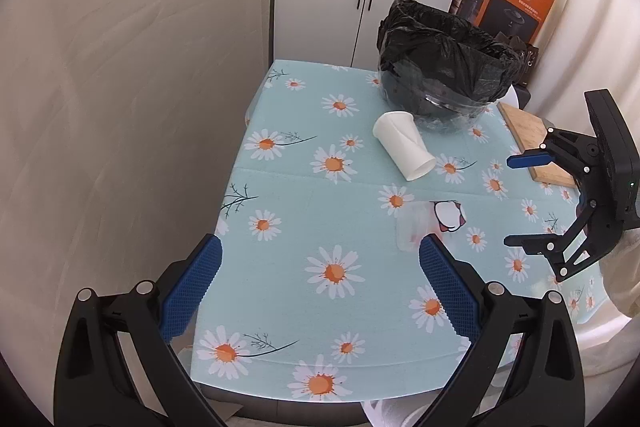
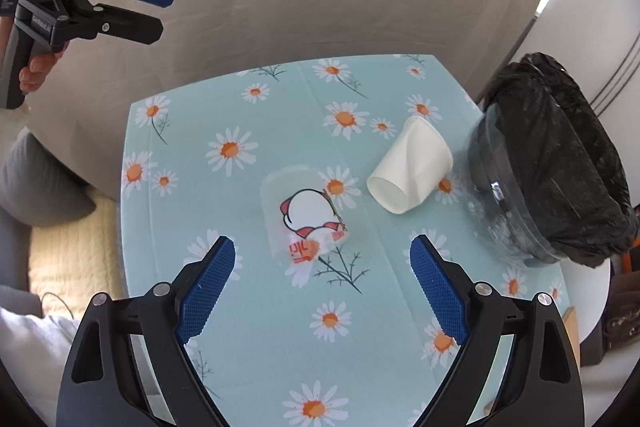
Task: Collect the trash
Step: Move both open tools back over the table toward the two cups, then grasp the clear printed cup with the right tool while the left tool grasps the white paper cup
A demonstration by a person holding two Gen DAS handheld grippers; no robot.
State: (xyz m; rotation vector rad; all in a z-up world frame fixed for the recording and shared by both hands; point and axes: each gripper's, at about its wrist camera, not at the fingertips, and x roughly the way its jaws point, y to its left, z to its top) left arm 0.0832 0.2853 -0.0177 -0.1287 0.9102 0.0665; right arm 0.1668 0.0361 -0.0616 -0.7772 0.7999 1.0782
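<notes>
Clear plastic cup with a cartoon print (image 2: 306, 223) lies on its side mid-counter, on the pale blue daisy-print tablecloth (image 2: 248, 327). White paper cup (image 2: 410, 171) also on its side, just beyond it and just beside the clear round bin lined with a black trash bag (image 2: 560, 163), at the counter's far corner. Right tongs (image 2: 322, 267) wide open, nothing between the blue pads, hanging over the clear cup without touching it. Left tongs (image 1: 320, 267) open too, empty, above the counter's near edge. Wooden board (image 1: 536, 143) lies by the bin.
</notes>
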